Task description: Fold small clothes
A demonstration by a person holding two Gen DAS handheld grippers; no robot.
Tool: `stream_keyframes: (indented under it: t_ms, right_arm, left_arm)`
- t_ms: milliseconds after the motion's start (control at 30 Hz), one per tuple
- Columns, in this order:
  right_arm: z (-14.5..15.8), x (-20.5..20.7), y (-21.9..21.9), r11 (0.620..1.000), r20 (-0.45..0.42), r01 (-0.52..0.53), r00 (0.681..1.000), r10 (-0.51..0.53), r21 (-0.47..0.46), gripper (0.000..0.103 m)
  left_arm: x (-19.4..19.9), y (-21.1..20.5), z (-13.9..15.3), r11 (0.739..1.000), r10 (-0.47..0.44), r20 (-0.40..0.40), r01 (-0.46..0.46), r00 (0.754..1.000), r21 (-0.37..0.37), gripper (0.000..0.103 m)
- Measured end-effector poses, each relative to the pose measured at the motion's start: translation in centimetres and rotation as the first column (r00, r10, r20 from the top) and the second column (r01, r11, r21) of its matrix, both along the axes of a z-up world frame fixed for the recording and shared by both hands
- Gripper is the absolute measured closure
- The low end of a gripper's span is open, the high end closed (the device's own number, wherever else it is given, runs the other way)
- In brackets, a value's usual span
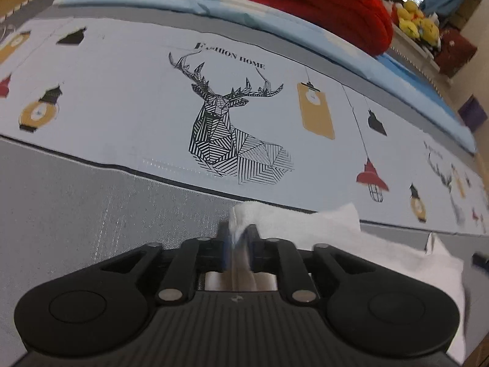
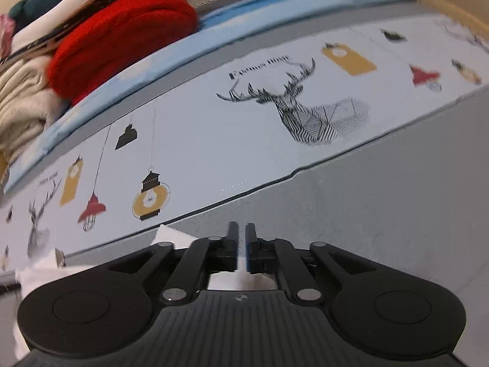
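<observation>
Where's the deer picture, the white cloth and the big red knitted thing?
deer picture [image 1: 220, 122], left wrist view, on the striped neck.
white cloth [image 1: 336, 223], left wrist view, on the flat part right of the tongs.
red knitted thing [image 2: 122, 39], right wrist view, on the middle of its ribbed side.

Free room: the grey band of the table [image 1: 91, 189] and the printed cloth [image 1: 137, 98] with its stag motif lie flat and bare ahead of both grippers, open to passage. Obstacles: a white garment [image 1: 382, 244] lies rumpled on the near edge between the two sides, and beyond the blue padded strip [image 2: 189, 42] the far side is blocked by a red knit bundle [image 2: 122, 33] and cream folded clothes [image 2: 21, 104].
</observation>
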State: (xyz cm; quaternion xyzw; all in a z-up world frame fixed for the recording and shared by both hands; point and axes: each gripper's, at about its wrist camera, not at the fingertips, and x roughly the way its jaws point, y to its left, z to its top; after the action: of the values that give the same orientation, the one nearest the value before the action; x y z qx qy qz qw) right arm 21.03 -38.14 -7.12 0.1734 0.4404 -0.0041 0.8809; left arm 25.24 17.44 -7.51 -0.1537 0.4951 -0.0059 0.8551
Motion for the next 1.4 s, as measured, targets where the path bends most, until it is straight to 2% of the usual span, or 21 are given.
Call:
stream_keyframes:
  t_ms: [33,67,133,233,300,333,367,433,500,567,633,733,800,900,933,1067,1233,1300,1333,1367,1400]
  right_arm:
    - [-0.3,-0.1,-0.3,1.000,-0.019,-0.010,1.000,0.010,0.012,0.068]
    - [-0.8,-0.2,-0.5,1.000,-0.052,-0.017,0.998,0.019,0.026,0.064]
    - [-2.0,0.0,-0.4,0.998,-0.112,-0.038,0.993,0.043,0.045,0.064]
    - [-2.5,0.2,0.7,0.997,-0.118,-0.076,0.990,0.075,0.001,0.065]
    - [-2.6,0.5,1.5,0.995,-0.108,-0.103,0.989,0.101,-0.016,0.072]
    - [-2.6,0.7,2.1,0.993,-0.105,-0.117,0.988,0.114,-0.029,0.092]
    - [-2.5,0.8,2.7,0.990,-0.094,-0.127,0.988,0.121,-0.059,0.098]
    - [-0.8,0.6,2.9,0.989,0.009,-0.072,0.997,0.074,-0.130,0.099]
    - [1.4,0.3,2.5,0.993,0.159,-0.001,0.987,0.020,-0.119,0.099]
    - [1.8,0.5,3.2,0.985,0.200,0.025,0.980,0.011,-0.173,0.099]
    - [0.8,1.4,3.5,0.982,0.139,0.026,0.990,0.000,-0.186,0.098]
    - [-0.8,2.3,3.3,0.984,0.016,0.049,0.999,-0.047,-0.172,0.096]
    - [-1.4,2.2,3.0,0.988,-0.042,0.047,0.998,-0.054,-0.150,0.094]
    - [-1.5,1.0,2.3,0.992,-0.088,0.058,0.994,-0.068,-0.114,0.064]
    - [-1.6,0.4,2.0,0.994,-0.104,0.060,0.992,-0.070,-0.096,0.053]
    - [-2.7,-1.9,1.5,0.997,-0.203,0.063,0.977,-0.071,-0.044,0.052]
    - [-3.9,-3.6,2.1,1.000,-0.250,0.026,0.968,-0.024,0.004,0.049]
    - [-3.8,-3.7,2.8,1.000,-0.235,-0.005,0.972,-0.002,-0.028,0.050]
    - [-3.6,-3.6,2.8,0.999,-0.224,-0.016,0.975,0.009,-0.028,0.066]
    - [-3.5,-3.5,2.8,1.000,-0.210,-0.021,0.977,0.019,-0.004,0.091]
    - [-3.4,-3.4,2.7,1.000,-0.199,-0.013,0.980,0.016,0.017,0.100]
  left_arm:
    - [0.2,0.1,-0.2,1.000,0.002,-0.011,-0.002,1.000,-0.019,0.081]
    - [0.3,0.2,-0.5,1.000,0.001,-0.022,-0.002,1.000,-0.031,0.081]
    - [0.6,-0.2,-0.7,1.000,-0.011,-0.032,0.011,0.999,-0.024,0.080]
    - [0.7,-0.9,-0.9,0.999,-0.034,-0.036,0.033,0.999,-0.004,0.081]
    - [0.6,-1.2,-1.1,0.999,-0.042,-0.033,0.042,0.999,0.018,0.086]
    - [0.6,-1.2,-1.0,0.999,-0.043,-0.024,0.044,0.999,0.025,0.097]
    - [0.5,-1.2,-0.7,0.999,-0.035,-0.005,0.035,0.999,0.038,0.099]
    - [0.1,-1.0,0.9,0.998,-0.001,0.097,-0.004,0.995,0.057,0.099]
    - [-0.3,-1.5,2.1,0.995,-0.017,0.190,-0.002,0.982,0.100,0.099]
    - [0.1,-2.1,1.7,0.990,-0.044,0.169,0.019,0.985,0.143,0.099]
    - [0.6,-2.2,0.7,0.991,-0.047,0.098,0.034,0.994,0.130,0.096]
    - [0.6,-1.6,0.3,0.994,-0.027,0.053,0.022,0.998,0.106,0.078]
    - [0.1,-0.7,0.2,0.998,-0.007,0.023,0.006,1.000,0.065,0.055]
    - [-1.0,0.7,-0.1,1.000,0.018,-0.037,-0.017,0.999,0.006,0.037]
    - [-1.5,1.1,-0.3,1.000,0.024,-0.064,-0.025,0.998,-0.014,0.033]
    - [-3.0,1.2,-2.3,0.991,0.006,-0.186,-0.030,0.982,-0.127,0.029]
    - [-3.9,-0.8,-2.8,0.996,-0.059,-0.180,0.045,0.982,-0.083,0.034]
    - [-4.0,-1.3,-2.8,0.994,-0.078,-0.166,0.065,0.983,-0.085,0.069]
    - [-4.0,-1.5,-2.8,0.993,-0.089,-0.160,0.076,0.983,-0.088,0.074]
    - [-4.0,-1.6,-2.7,0.994,-0.091,-0.149,0.081,0.985,-0.072,0.081]
    - [-3.9,-1.8,-2.6,0.994,-0.093,-0.141,0.085,0.986,-0.062,0.084]
